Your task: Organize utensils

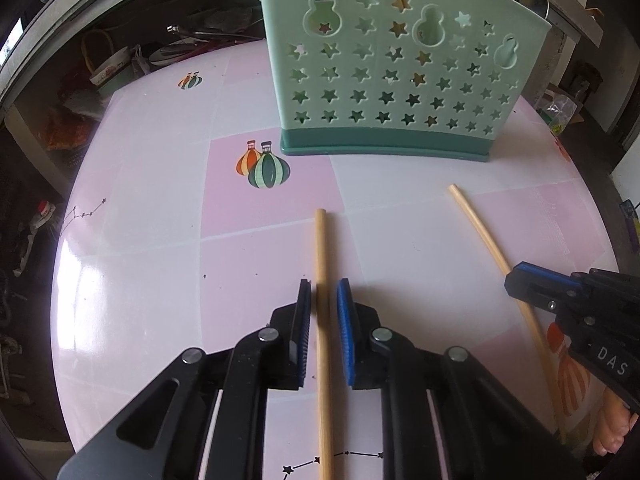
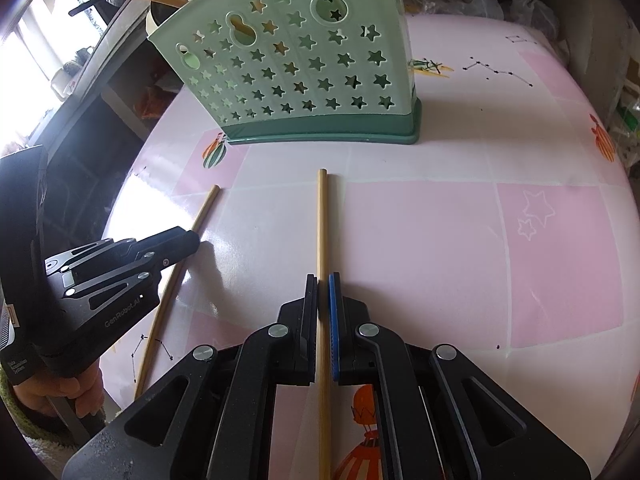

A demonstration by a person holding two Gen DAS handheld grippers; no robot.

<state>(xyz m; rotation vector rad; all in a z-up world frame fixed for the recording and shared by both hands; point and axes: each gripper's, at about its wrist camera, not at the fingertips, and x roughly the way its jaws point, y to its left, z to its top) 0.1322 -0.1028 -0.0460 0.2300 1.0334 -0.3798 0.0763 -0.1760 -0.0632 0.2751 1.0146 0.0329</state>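
Observation:
Two wooden chopsticks lie on the pink table, one under each gripper. My left gripper (image 1: 323,294) straddles the left chopstick (image 1: 321,248); its jaws stand slightly apart, with a small gap beside the stick. My right gripper (image 2: 323,286) is shut on the right chopstick (image 2: 322,220), which also shows in the left wrist view (image 1: 480,232). The left chopstick shows in the right wrist view (image 2: 204,210) under the left gripper (image 2: 192,240). A green utensil holder (image 1: 384,68) with star-shaped holes stands upright beyond both sticks; it also shows in the right wrist view (image 2: 304,68).
The round table (image 1: 160,200) has a pink tiled cover with balloon prints. Its edge curves close on the left. Cluttered shelves and bags surround it. A bowl and a spoon sit behind the holder.

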